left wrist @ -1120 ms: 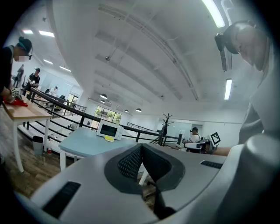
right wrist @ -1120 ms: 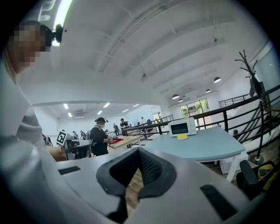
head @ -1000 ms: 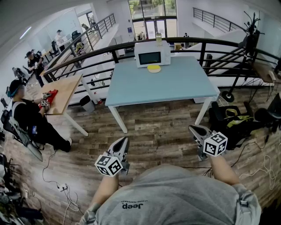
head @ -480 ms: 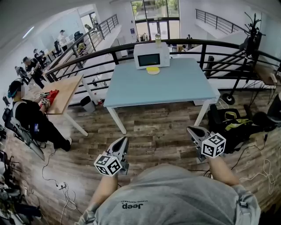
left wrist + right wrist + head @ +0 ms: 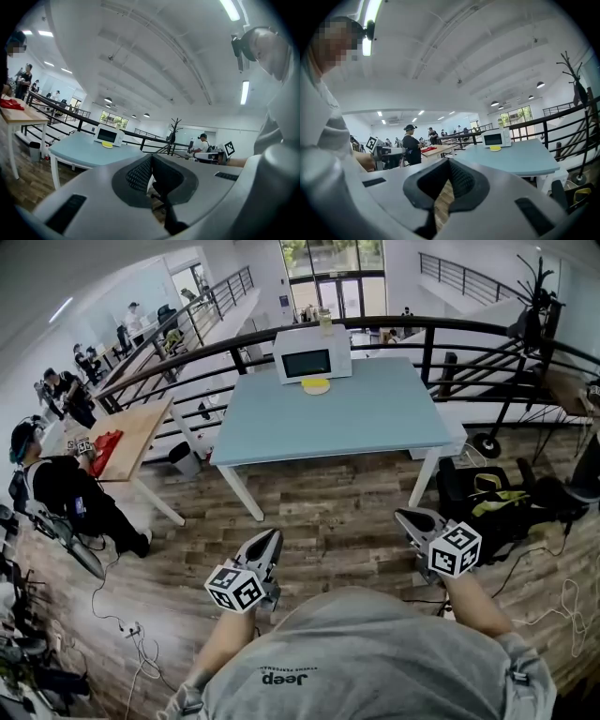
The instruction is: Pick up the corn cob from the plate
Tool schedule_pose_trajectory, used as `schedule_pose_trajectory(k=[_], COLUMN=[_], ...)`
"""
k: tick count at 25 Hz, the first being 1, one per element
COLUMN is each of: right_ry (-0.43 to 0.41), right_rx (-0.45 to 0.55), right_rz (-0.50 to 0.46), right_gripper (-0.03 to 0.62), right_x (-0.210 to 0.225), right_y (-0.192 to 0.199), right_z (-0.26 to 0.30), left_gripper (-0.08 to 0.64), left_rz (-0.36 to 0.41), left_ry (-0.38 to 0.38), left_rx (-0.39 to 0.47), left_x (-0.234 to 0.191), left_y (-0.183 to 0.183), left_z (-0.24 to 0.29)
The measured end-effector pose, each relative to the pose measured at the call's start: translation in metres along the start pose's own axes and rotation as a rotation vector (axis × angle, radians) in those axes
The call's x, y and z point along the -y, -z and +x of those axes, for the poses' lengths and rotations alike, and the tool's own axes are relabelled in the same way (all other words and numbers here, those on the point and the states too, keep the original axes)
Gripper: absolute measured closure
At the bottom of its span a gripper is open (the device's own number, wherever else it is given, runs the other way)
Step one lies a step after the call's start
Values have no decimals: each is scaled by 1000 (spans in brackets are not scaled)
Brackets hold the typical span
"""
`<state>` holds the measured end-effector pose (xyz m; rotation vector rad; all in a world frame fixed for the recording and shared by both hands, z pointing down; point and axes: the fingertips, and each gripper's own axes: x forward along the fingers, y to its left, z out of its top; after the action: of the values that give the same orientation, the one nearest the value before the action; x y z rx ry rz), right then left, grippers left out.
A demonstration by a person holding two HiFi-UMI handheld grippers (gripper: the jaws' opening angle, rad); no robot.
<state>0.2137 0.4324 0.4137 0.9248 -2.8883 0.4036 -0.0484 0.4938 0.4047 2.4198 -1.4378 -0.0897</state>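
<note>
A yellow plate [image 5: 316, 385] lies on the far side of a light blue table [image 5: 347, 423], just in front of a white microwave [image 5: 312, 362]. It is too small to make out a corn cob on it. The plate also shows in the left gripper view [image 5: 107, 145] and the right gripper view [image 5: 495, 148]. My left gripper [image 5: 272, 536] and right gripper [image 5: 405, 516] hang over the wooden floor, well short of the table. Both are shut with nothing in them: the left gripper [image 5: 151, 157] and the right gripper [image 5: 449, 162] show their pads meeting at the tips.
A black railing [image 5: 441, 329] runs behind the table. A wooden table [image 5: 136, 432] with people seated and standing around it is at the left. A black chair with a bag [image 5: 487, 498] stands right of the blue table. Cables [image 5: 131, 643] lie on the floor.
The blue table has shifted left and slightly nearer in the head view. Both grippers keep about the same places in the picture and stay shut.
</note>
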Motion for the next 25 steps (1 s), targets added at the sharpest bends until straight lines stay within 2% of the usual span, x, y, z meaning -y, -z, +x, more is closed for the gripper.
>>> schedule_pose_trajectory(k=[5,11,15,19,25], right_ry=[-16,-9,31,89,169], right_rx=[-5,-9,1,22,62], right_rz=[16,17,4,33,58], right_gripper=[577,577,577,577,577], right_x=[11,14,24,35,45], right_y=[5,5,-10,-29,-59], right_z=[0,41,85,146,242], left_gripper=[541,541,541,541,541], left_rz=[-4,-59,-81,-92,-53], left_ry=[-11,10,56,115,184], left_rx=[-12,0,1,-7,-20], left_x=[0,-47,-99,-164,-262], left_y=[2,7,-2,-27,-77], left_z=[9,22,46,76,103])
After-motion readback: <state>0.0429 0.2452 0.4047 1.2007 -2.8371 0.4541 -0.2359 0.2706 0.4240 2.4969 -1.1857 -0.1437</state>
